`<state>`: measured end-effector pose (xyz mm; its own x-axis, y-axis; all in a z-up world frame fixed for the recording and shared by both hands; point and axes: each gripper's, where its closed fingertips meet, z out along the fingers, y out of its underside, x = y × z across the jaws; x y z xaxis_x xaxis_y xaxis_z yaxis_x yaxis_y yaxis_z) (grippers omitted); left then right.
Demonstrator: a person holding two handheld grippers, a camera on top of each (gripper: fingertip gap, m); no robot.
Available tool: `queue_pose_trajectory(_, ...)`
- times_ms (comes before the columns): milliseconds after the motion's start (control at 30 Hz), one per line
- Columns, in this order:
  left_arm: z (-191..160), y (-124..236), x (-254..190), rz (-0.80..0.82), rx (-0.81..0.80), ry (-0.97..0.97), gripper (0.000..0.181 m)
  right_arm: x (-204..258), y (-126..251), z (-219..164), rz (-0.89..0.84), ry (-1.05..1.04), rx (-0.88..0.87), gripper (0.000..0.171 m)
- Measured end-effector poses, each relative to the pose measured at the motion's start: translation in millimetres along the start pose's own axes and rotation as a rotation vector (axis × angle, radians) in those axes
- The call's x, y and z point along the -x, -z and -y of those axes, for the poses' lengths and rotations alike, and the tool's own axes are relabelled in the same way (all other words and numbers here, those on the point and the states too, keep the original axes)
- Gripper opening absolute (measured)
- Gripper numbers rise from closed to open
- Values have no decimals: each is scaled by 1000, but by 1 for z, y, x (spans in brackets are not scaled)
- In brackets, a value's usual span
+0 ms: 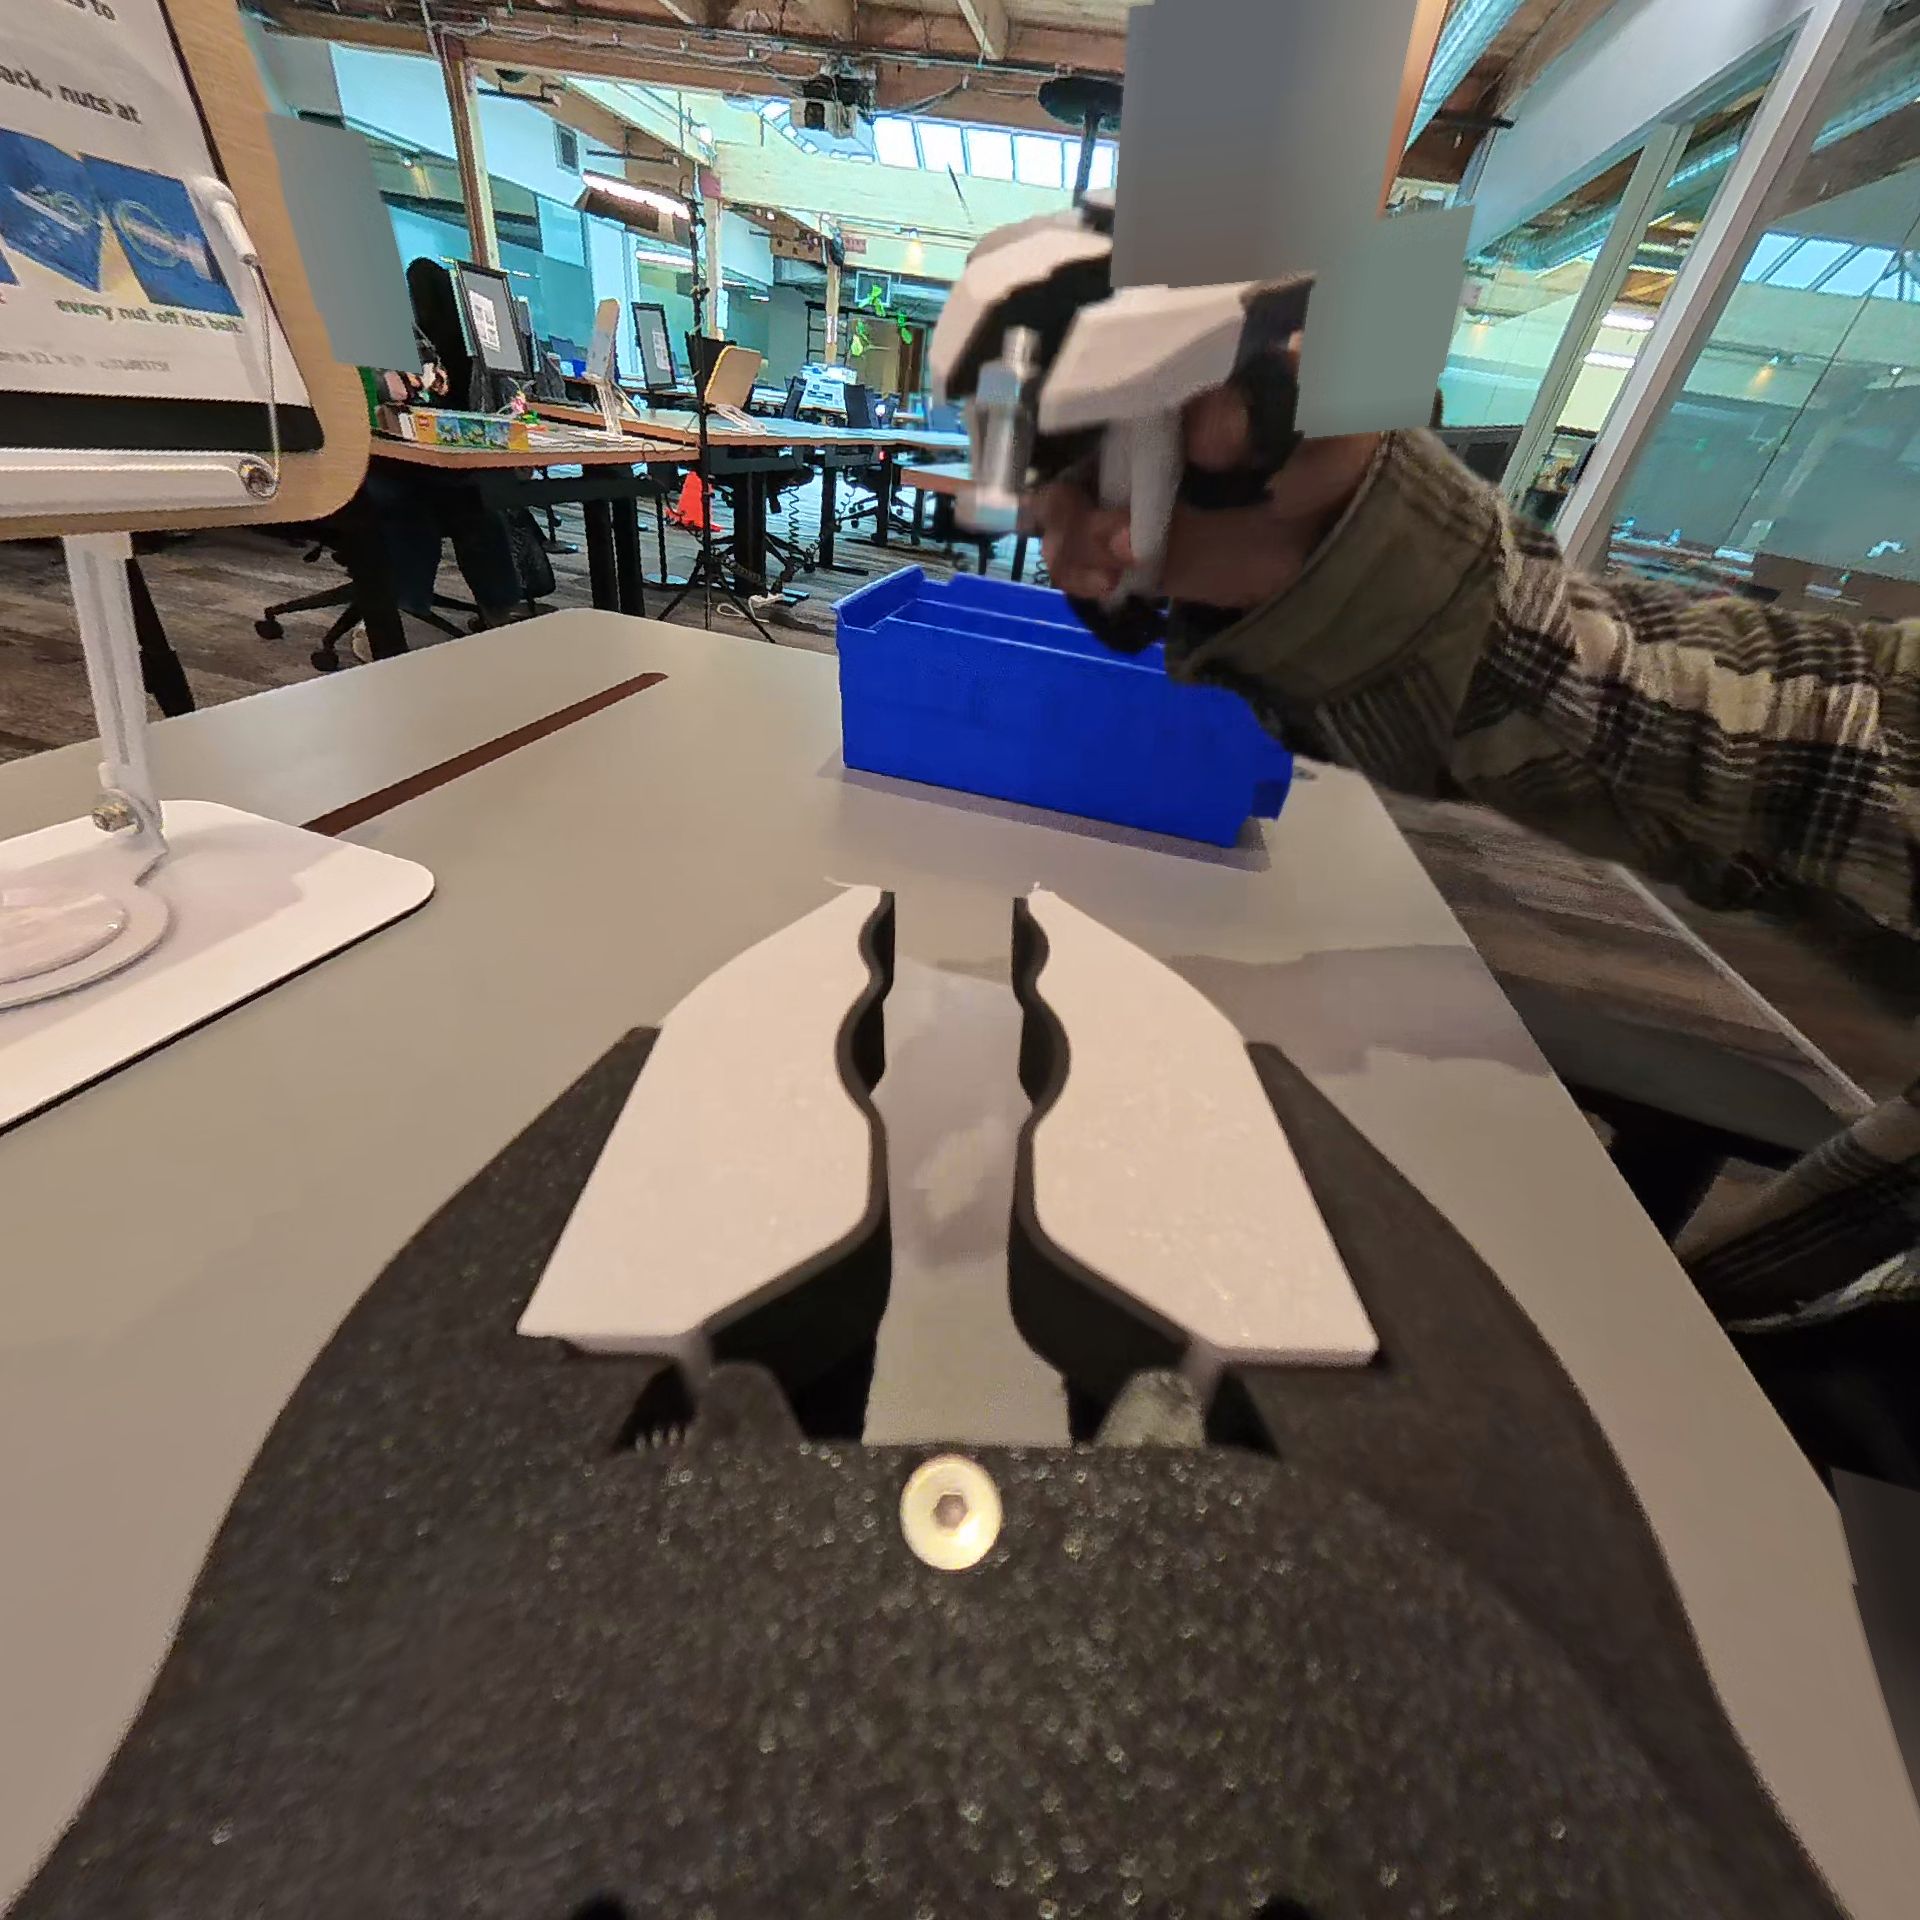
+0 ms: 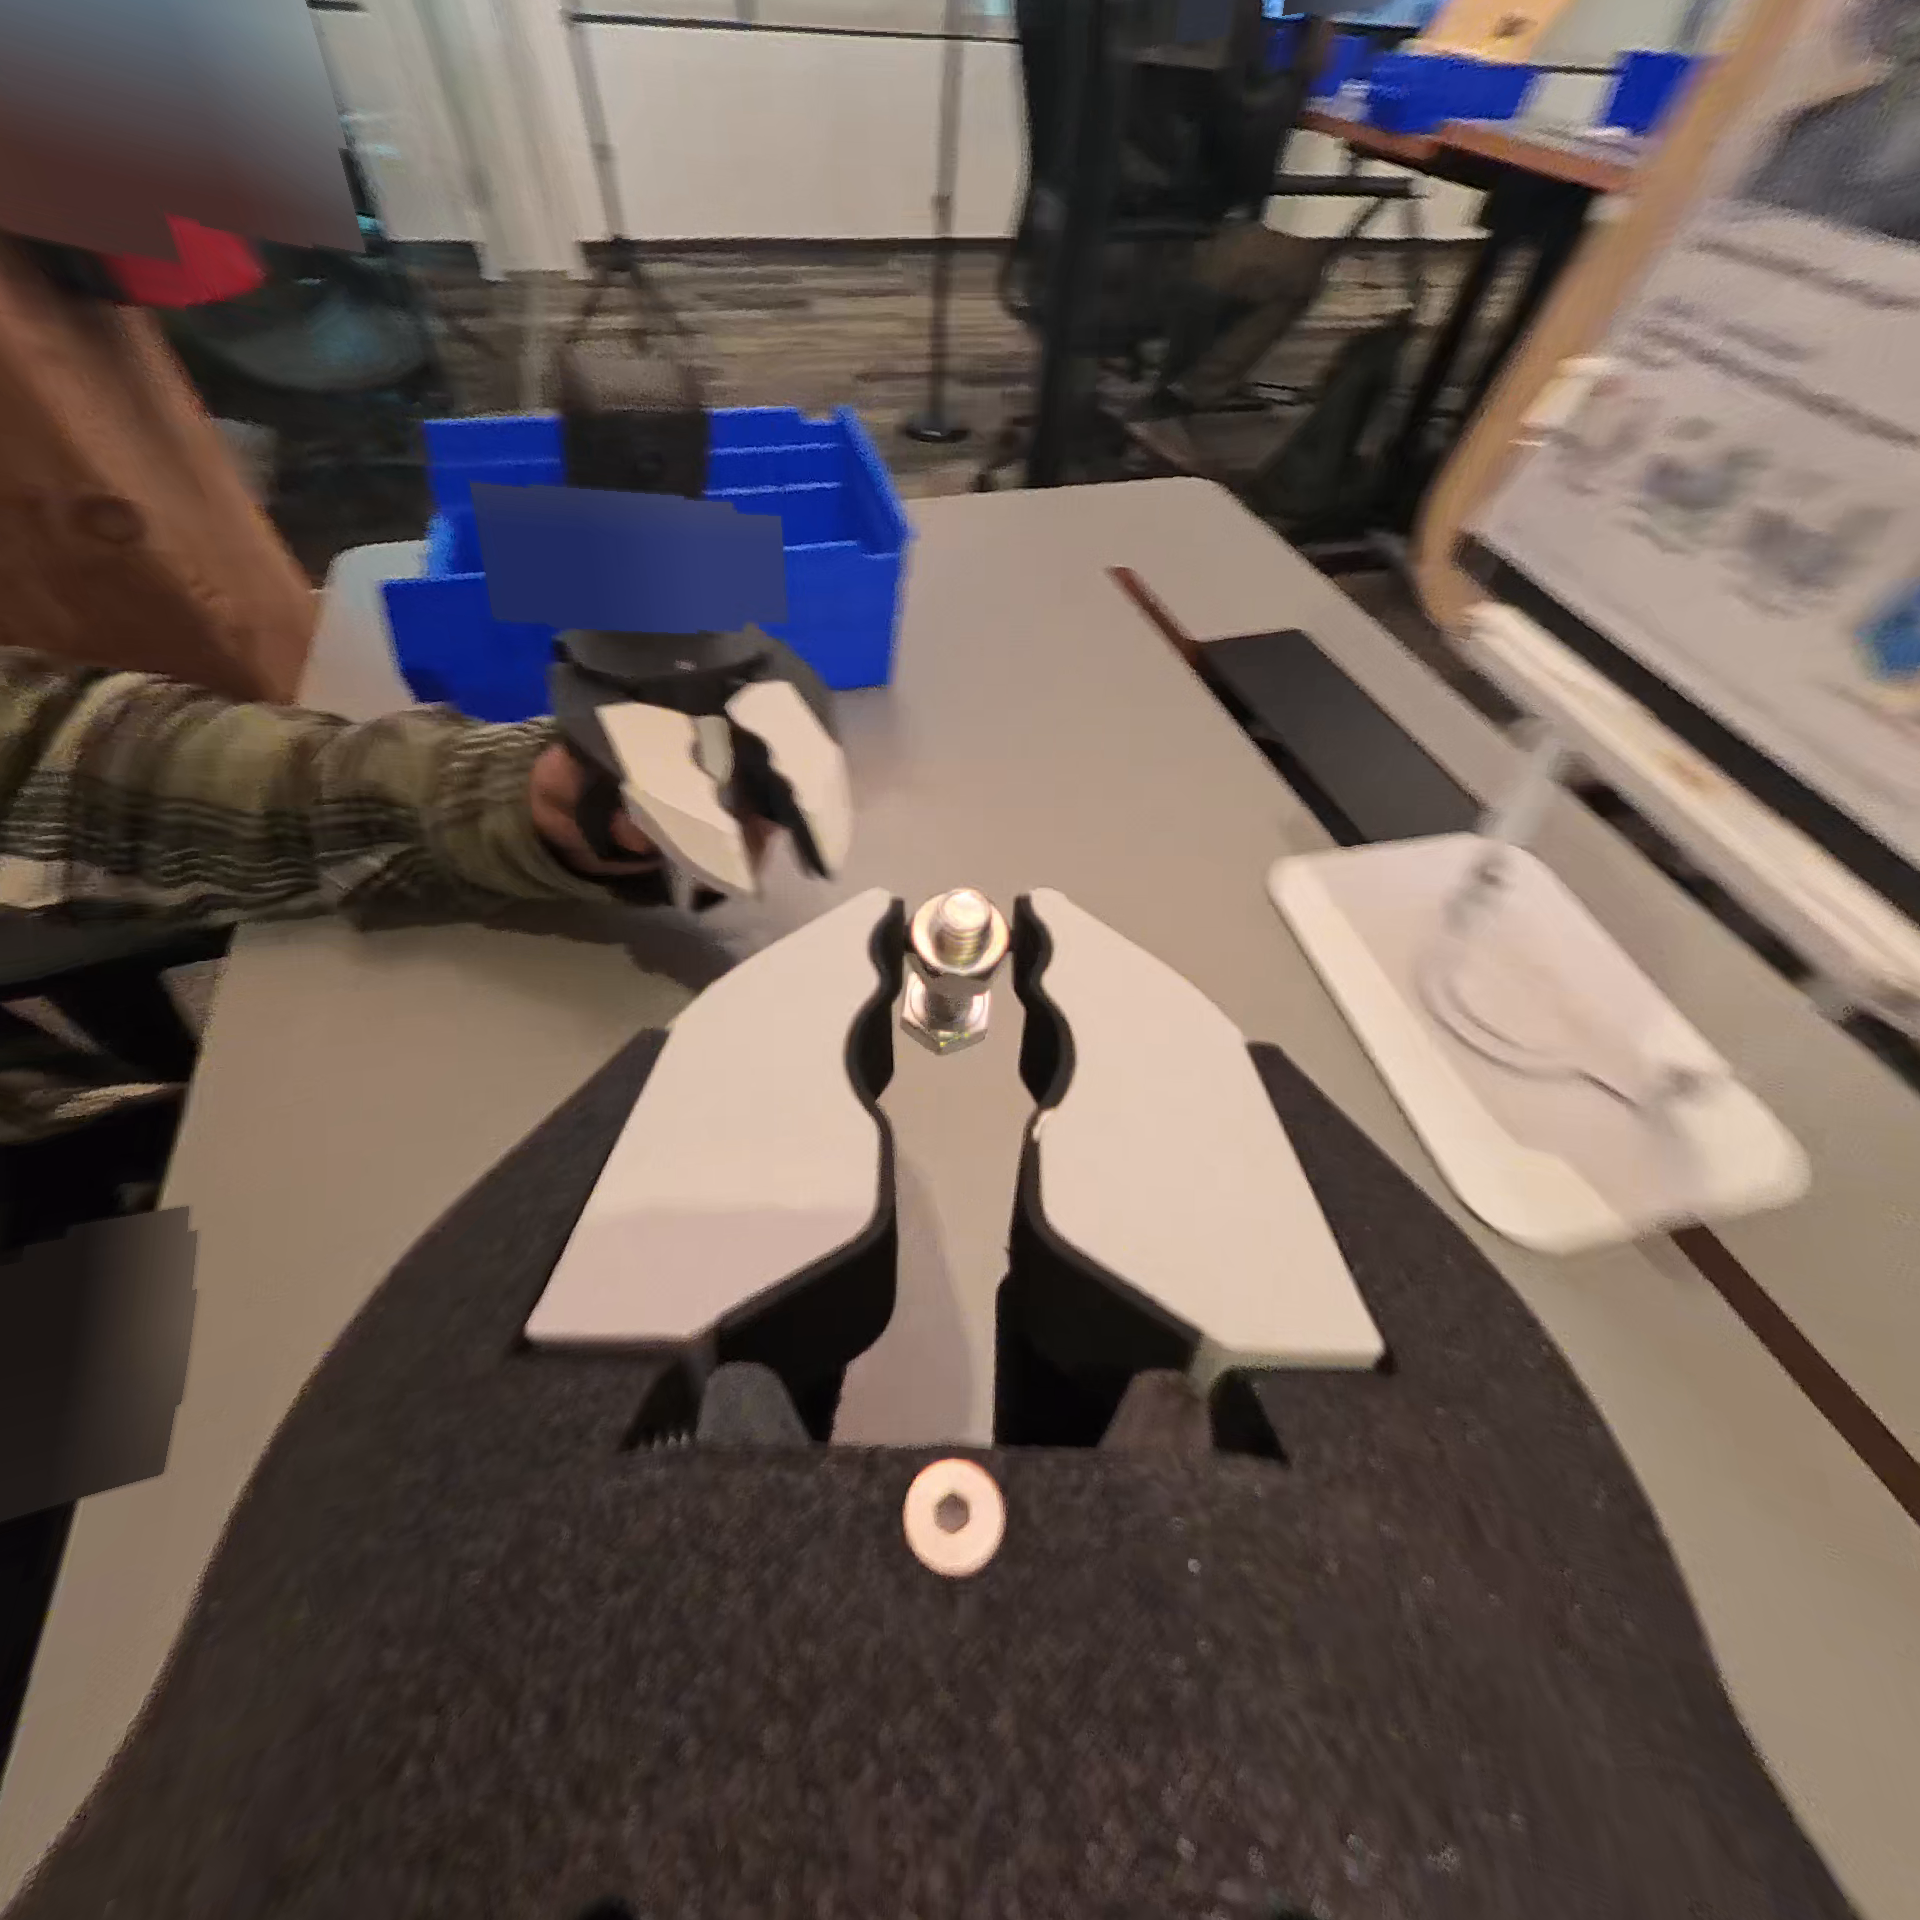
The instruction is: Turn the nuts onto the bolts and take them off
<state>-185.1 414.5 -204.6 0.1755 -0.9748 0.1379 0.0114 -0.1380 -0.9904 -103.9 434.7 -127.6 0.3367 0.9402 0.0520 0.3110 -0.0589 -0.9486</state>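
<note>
Right gripper [image 2: 956, 935] is clamped on a steel hex bolt [image 2: 948, 1023], at what looks like the nut [image 2: 958, 943] threaded near the shank's far end. In the right wrist view it sits centre frame, threaded end pointing away from the camera, hex head nearer. In the left wrist view the same bolt [image 1: 1000, 436] hangs upper centre, held in the air above the blue bin [image 1: 1039, 717].

Left gripper [image 1: 951, 914] has its jaws apart with nothing between them, low over the grey table [image 1: 623, 935]. In the right wrist view it shows left of centre [image 2: 774, 847], near the bolt but not touching.

Step in hand, my read: bring the free gripper in to take the hex head so nut and bolt can be counter-rotated.
- Grip the head across its flats, not the threads.
- Keep both gripper axes in line with the shank; a tilt will bind the nut.
- Turn in short arcs and re-grip; don't drag.
- Work over the table or bin so a freed nut doesn't roll off the edge.
- Right wrist view is motion-blurred, so settle before closing.

Counts:
- Bolts: 1 visible
- Nuts: 1, on that bolt
- Grippers: 2
- Blue bins: 1 on this table; contents not visible, more blue bins blurred on far desks
- Instruction board on white stand [image 1: 156, 914]: 1, left edge of left wrist view
</note>
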Motion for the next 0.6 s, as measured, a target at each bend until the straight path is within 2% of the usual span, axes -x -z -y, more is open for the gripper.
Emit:
queue_pose_trajectory(133,1,0,-2,-3,-3,-2,21,-58,106,-14,-286,-61,47,19)
queue_pose_trajectory(233,0,0,-2,-9,-4,1,19,-98,189,-45,-519,-146,75,19)
queue_pose_trajectory(300,-1,-1,-2,-12,0,3,17,-114,227,-74,-620,-229,66,19)
queue_pose_trajectory(400,-2,-2,-3,-11,-2,-4,15,-128,252,-128,-697,-330,91,19)
queue_pose_trajectory(600,-1,-1,-5,-5,-11,-29,11,-148,253,-208,-749,-472,130,19)
